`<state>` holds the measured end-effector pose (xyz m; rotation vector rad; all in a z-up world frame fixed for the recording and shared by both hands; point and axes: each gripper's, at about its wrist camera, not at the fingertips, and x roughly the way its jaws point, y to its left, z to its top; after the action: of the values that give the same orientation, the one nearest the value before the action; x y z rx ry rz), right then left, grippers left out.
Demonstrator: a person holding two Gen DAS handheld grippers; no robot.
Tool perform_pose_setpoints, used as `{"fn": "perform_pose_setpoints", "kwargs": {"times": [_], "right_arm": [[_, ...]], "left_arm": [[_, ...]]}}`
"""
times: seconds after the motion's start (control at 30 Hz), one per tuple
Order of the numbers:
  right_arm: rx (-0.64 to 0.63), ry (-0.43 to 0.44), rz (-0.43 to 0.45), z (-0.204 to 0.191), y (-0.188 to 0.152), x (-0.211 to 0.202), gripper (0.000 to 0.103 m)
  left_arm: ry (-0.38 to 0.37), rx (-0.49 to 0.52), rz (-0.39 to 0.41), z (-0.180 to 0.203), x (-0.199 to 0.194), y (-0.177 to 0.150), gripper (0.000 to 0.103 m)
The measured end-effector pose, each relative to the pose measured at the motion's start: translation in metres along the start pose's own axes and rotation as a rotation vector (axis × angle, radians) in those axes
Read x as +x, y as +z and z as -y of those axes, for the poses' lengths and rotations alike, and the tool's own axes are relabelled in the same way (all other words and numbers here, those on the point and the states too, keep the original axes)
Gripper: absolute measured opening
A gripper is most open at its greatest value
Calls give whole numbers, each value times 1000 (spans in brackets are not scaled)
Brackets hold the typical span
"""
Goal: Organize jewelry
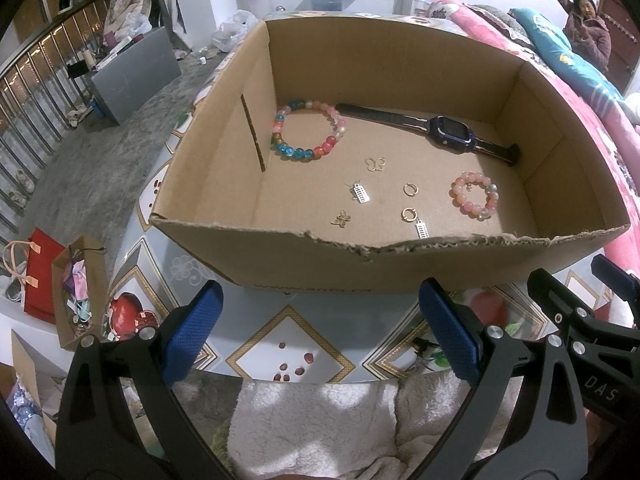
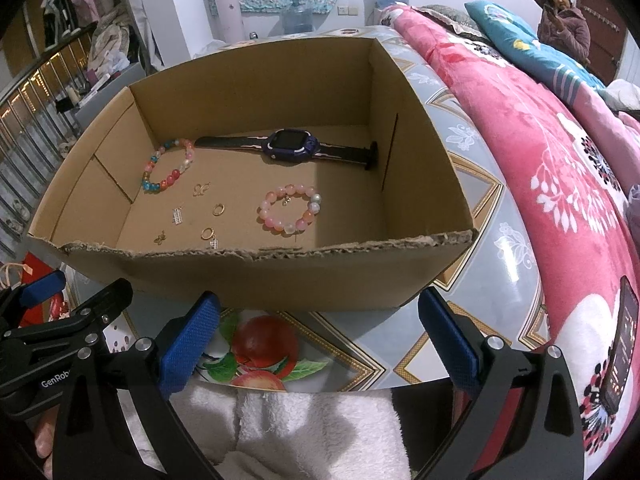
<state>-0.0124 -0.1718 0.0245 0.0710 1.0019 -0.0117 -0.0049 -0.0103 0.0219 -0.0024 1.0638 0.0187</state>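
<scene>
An open cardboard box (image 1: 328, 268) (image 2: 256, 276) stands on a patterned table. Inside lie a multicolour bead bracelet (image 1: 308, 130) (image 2: 170, 165), a pink bead bracelet (image 1: 475, 195) (image 2: 290, 209), a dark blue smartwatch (image 1: 450, 130) (image 2: 290, 143), two gold hoop earrings (image 1: 411, 189) (image 2: 218, 209), butterfly charms (image 1: 341, 218) and silver tag charms (image 1: 361, 193). My left gripper (image 1: 320, 336) is open and empty, in front of the box's near wall. My right gripper (image 2: 320, 338) is open and empty, also before the near wall, beside the left one.
A pink floral blanket (image 2: 560, 160) lies right of the table, with a phone (image 2: 622, 344) on it. A white fleece cloth (image 1: 320, 428) lies below the grippers. Paper bags (image 1: 44, 280) stand on the floor at left. A person (image 2: 560, 20) stands far right.
</scene>
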Motion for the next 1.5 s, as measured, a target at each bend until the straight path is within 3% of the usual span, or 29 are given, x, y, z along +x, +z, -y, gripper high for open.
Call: {"fn": "perform_pose_setpoints", "kwargs": {"times": [1.5], "right_arm": [[0, 0, -1, 0, 1, 0, 97]], "left_arm": [[7, -4, -1, -5, -2, -1, 94]]}}
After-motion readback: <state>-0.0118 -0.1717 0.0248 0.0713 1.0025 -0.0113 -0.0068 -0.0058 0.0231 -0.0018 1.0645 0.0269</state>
